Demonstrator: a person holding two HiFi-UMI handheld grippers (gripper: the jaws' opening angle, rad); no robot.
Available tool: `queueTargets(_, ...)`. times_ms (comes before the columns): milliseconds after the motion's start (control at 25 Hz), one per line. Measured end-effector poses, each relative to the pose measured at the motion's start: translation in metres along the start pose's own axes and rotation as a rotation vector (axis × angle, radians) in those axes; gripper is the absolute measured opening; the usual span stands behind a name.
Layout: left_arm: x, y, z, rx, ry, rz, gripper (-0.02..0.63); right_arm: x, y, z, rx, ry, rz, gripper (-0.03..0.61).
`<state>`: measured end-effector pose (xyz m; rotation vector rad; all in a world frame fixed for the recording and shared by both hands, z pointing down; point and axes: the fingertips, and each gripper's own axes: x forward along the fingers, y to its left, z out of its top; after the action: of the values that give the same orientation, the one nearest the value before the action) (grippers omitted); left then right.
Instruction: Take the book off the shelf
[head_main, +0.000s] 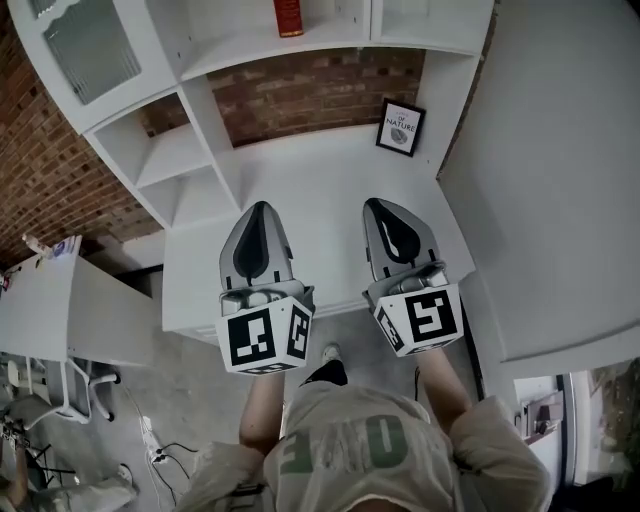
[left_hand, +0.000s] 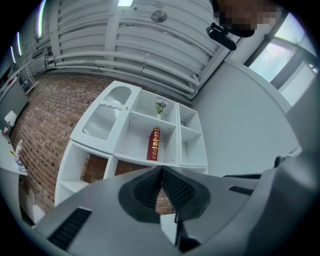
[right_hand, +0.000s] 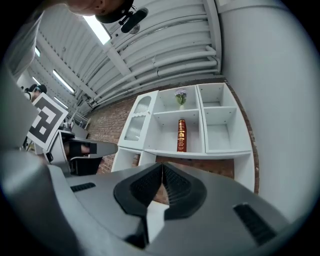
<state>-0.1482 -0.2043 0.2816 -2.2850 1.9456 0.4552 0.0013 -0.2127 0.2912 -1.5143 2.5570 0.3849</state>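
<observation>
Book (right_hand: 181, 135) stands upright, dark red with gold print, in the shelf's (right_hand: 167, 127) middle compartment.
The left gripper (head_main: 259, 207) and right gripper (head_main: 379, 204) are held side by side, pointed towards the shelf, well apart from the book; both pairs of jaws are closed together, with nothing gripped.

The shelf (head_main: 290, 165) looks smooth and matt, the brick wall (head_main: 310, 95) rough.
</observation>
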Motion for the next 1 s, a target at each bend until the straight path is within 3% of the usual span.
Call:
queueTargets(280, 0.108, 0.036, 0.015, 0.016, -0.054, -0.028, 0.012, 0.111, -0.031, 0.002, -0.014, -0.049, -0.023, 0.015)
queueTargets(440, 0.144, 0.044, 0.010, 0.001, -0.039, -0.047, 0.012, 0.146, -0.045, 0.000, 0.003, -0.039, -0.048, 0.015)
queueTargets(1000, 0.170, 0.039, -0.014, -0.009, -0.015, 0.033, 0.012, 0.176, -0.066, -0.023, 0.016, -0.028, 0.038, 0.015)
